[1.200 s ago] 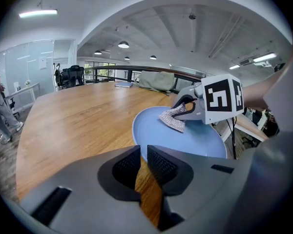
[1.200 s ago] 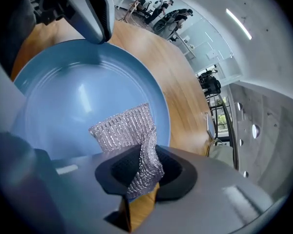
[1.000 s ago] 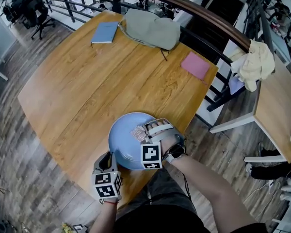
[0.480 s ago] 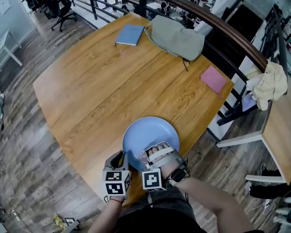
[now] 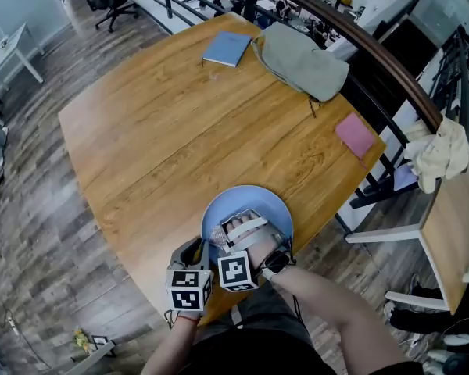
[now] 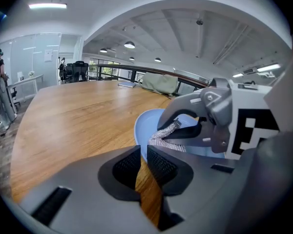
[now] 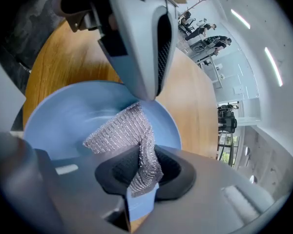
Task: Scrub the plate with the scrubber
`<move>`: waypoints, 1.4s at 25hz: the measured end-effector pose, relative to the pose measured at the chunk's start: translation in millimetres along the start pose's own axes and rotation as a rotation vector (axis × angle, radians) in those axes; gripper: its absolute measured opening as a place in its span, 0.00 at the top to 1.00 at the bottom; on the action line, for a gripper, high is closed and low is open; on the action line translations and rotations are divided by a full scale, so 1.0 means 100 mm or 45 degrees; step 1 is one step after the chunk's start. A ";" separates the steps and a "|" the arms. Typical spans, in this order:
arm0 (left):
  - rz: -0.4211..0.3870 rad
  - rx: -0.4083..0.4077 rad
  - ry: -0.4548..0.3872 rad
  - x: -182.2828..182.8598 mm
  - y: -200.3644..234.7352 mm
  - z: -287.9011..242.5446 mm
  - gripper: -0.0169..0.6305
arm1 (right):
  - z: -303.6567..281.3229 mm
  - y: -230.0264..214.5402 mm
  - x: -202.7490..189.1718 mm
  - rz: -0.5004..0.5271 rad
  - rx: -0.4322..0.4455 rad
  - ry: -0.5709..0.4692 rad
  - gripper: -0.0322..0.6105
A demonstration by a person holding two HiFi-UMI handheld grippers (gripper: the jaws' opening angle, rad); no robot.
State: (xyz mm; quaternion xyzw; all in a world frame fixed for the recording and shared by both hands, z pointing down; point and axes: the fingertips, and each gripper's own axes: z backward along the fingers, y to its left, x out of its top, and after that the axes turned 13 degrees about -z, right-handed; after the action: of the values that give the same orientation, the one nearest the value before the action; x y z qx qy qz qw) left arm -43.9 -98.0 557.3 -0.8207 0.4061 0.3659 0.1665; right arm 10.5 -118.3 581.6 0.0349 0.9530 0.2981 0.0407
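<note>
Round and wooden, the table stood beside a dark railing, with a blue notebook, a grey-green bag and a pink pad lying well away at its far side. Close to the near edge sat the light blue plate, and both of my tools were on it. My right gripper had its jaws clamped on a silvery mesh scrubber, one fold of which was pinched between the pads while the loose flap lay out on the plate's inner surface. My left gripper sat at the plate's near-left rim, its jaws almost together with only a thin slot between them. The rim stood right at their tips, so I judged that they were pinching it to steady the plate, though the contact itself was hard to make out. The scrubbing looked under way rather than finished. To do it well, I reckoned the mesh should be pressed flat instead of dragged by one corner, and worked in small overlapping circles from the middle out to the rim. The left pinch needed to stay firm, since a plate this near the table's edge could slide off under a hard sideways push
</note>
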 end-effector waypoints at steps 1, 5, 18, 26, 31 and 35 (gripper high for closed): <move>0.005 0.003 -0.001 -0.01 0.00 0.00 0.91 | -0.04 -0.06 -0.01 -0.013 -0.005 -0.002 0.83; 0.024 0.014 -0.003 -0.01 0.00 0.01 0.92 | -0.19 -0.32 -0.12 -0.103 -0.038 0.015 0.83; 0.023 0.026 0.001 -0.02 -0.04 0.01 0.92 | -0.16 -0.39 -0.90 -0.412 -0.076 0.168 0.83; -0.011 0.008 -0.005 0.00 0.02 -0.03 0.91 | 0.05 -0.07 -0.86 -0.456 -0.067 0.228 0.83; -0.036 0.003 -0.009 0.01 0.02 -0.02 0.92 | 0.15 0.11 -0.63 -0.415 -0.018 0.214 0.83; -0.026 -0.038 0.002 0.01 0.01 -0.04 0.91 | 0.20 0.22 -0.49 -0.405 0.018 0.200 0.83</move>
State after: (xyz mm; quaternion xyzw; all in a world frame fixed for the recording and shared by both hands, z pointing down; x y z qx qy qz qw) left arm -42.7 -101.4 559.8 -0.8275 0.3924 0.3694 0.1574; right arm 62.0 -93.1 580.8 -0.1393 0.9488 0.2831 0.0126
